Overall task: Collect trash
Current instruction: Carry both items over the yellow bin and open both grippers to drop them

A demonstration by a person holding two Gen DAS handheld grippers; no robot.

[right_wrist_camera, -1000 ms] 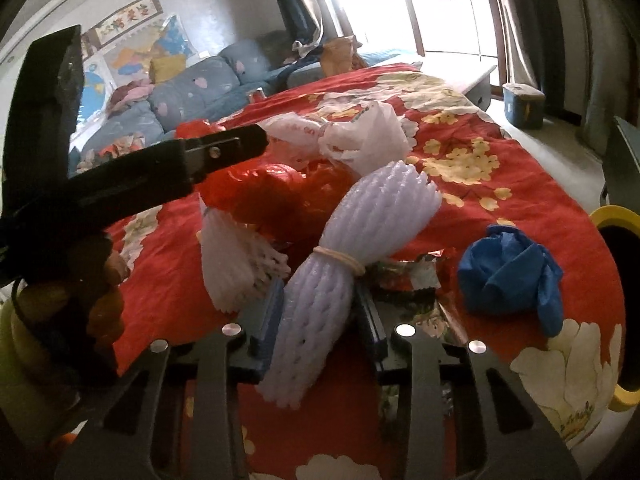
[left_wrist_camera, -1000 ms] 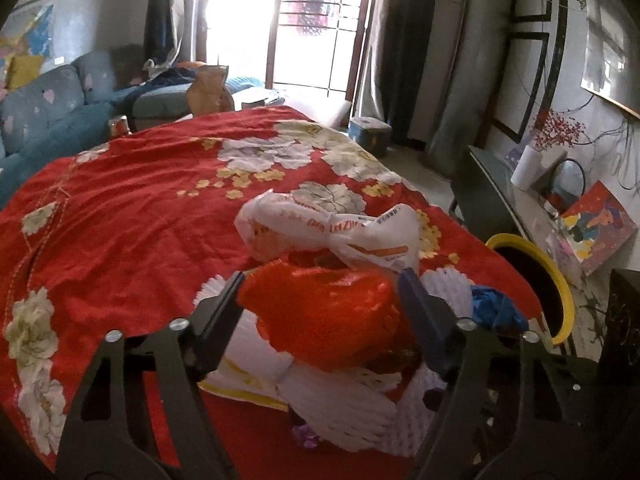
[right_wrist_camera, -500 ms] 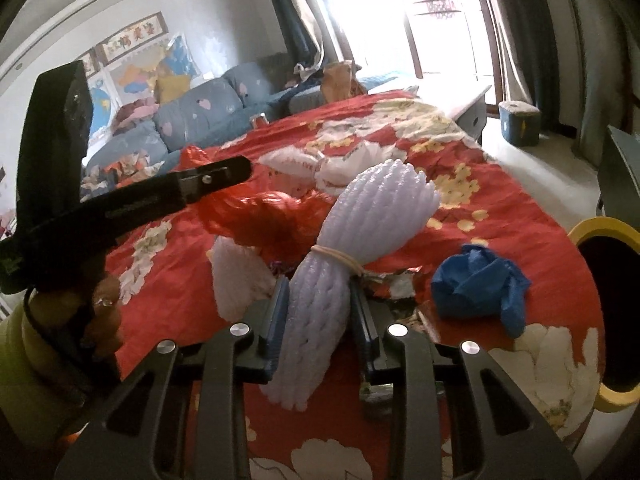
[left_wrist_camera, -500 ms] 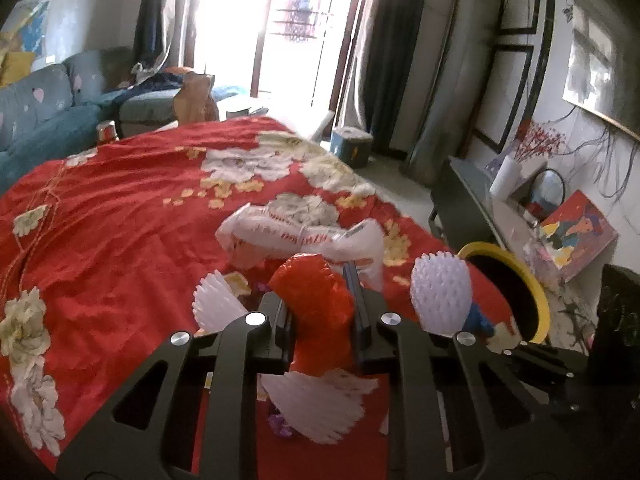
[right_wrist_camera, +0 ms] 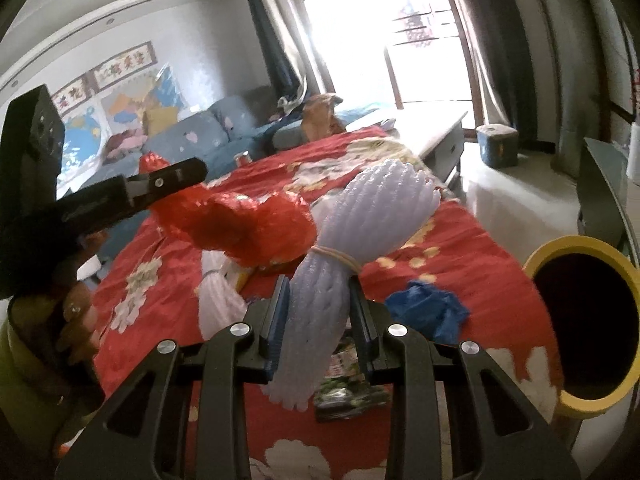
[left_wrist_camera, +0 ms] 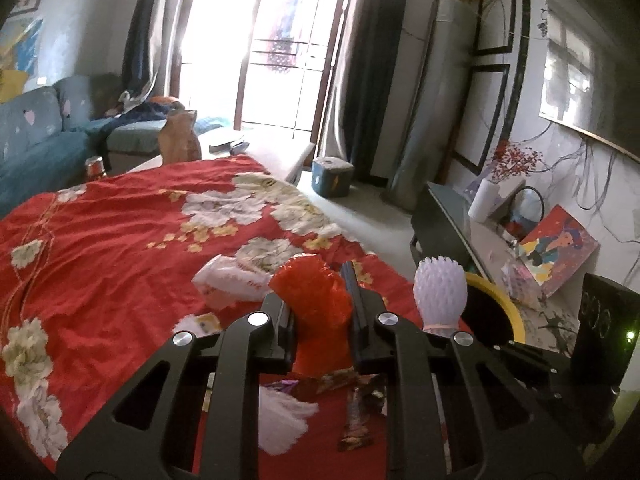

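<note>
My left gripper (left_wrist_camera: 318, 300) is shut on a crumpled red plastic bag (left_wrist_camera: 316, 312) and holds it above the red flowered table cloth (left_wrist_camera: 104, 240). The bag also shows in the right wrist view (right_wrist_camera: 244, 228), held by the left gripper (right_wrist_camera: 176, 176). My right gripper (right_wrist_camera: 320, 312) is shut on a bundle of white foam netting (right_wrist_camera: 360, 232) tied with a rubber band, lifted off the table. The bundle's top shows in the left wrist view (left_wrist_camera: 440, 292). A yellow-rimmed bin (right_wrist_camera: 580, 320) stands at the table's right edge.
On the table lie a blue crumpled glove (right_wrist_camera: 428, 312), a white printed plastic bag (left_wrist_camera: 232, 284), more white foam netting (right_wrist_camera: 218, 304) and snack wrappers (left_wrist_camera: 360, 412). A dark side table (left_wrist_camera: 444, 224) and a painting (left_wrist_camera: 556, 248) stand right of the bin. A blue sofa (right_wrist_camera: 192, 136) is behind.
The left gripper closed on the red bag and lifted it off the pile. The right gripper lifted the foam bundle higher. Both have risen above the table.
</note>
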